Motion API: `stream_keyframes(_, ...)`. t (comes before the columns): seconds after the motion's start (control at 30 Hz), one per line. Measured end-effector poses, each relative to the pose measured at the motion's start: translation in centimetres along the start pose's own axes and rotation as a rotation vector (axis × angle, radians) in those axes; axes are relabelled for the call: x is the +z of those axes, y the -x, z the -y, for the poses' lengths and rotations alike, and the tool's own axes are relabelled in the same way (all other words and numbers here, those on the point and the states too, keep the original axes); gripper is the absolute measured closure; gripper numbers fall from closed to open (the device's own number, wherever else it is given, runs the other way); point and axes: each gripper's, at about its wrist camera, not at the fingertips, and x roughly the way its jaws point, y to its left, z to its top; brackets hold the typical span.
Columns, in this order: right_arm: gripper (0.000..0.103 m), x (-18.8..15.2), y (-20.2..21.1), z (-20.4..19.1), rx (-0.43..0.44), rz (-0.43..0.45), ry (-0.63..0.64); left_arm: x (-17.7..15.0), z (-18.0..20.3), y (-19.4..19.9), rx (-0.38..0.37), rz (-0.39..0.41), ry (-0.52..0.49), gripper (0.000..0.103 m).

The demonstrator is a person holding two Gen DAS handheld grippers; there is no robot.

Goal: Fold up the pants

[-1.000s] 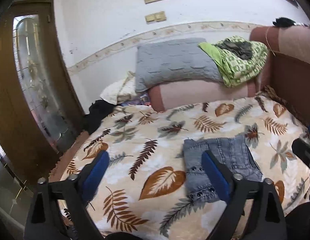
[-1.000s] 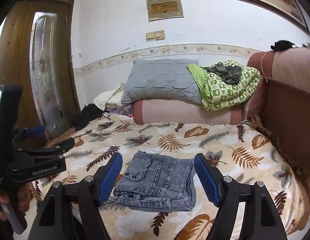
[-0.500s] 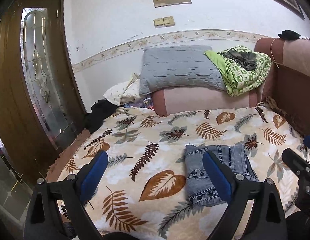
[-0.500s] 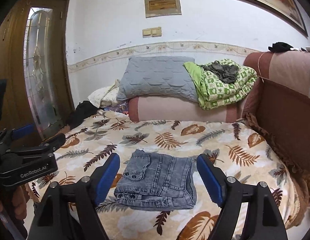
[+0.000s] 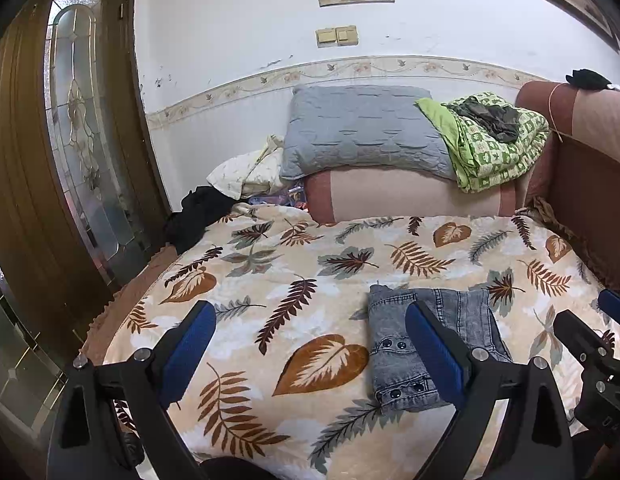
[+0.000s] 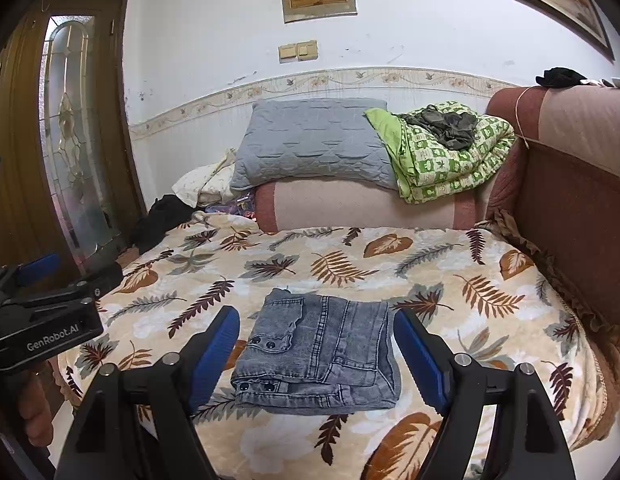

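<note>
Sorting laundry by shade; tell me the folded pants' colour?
Washed grey-blue denim pants with dark snaps, clearest in the right wrist view.

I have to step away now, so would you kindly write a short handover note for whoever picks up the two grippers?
Left gripper: open, holding nothing, raised above the leaf-print blanket, left of the jeans.
Right gripper: open, holding nothing, raised with the jeans framed between its fingers, not touching them.
Grey jeans: folded into a compact rectangle, lying flat near the front edge of the bed, snap buttons toward the left.
Done: the fold looks complete and the pants are released.
Left: probably nothing beyond a check; tidy the slightly uneven front edge if a neater stack is wanted.
</note>
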Motion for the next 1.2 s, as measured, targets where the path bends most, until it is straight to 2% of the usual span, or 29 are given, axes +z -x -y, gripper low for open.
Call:
stream_keyframes(0.67, 0.021, -0.7, -1.3, -1.7, 0.032, -0.022, 0.035, -0.4, -1.3, -0.4, 0.015, -0.003, 0.028, 0.007)
stream_keyframes(1.2, 0.021, -1.5, -2.8, -2.2, 0.046, -0.058, 0.061, -0.6, -1.0, -0.8, -0.022, -0.003, 0.006, 0.007)
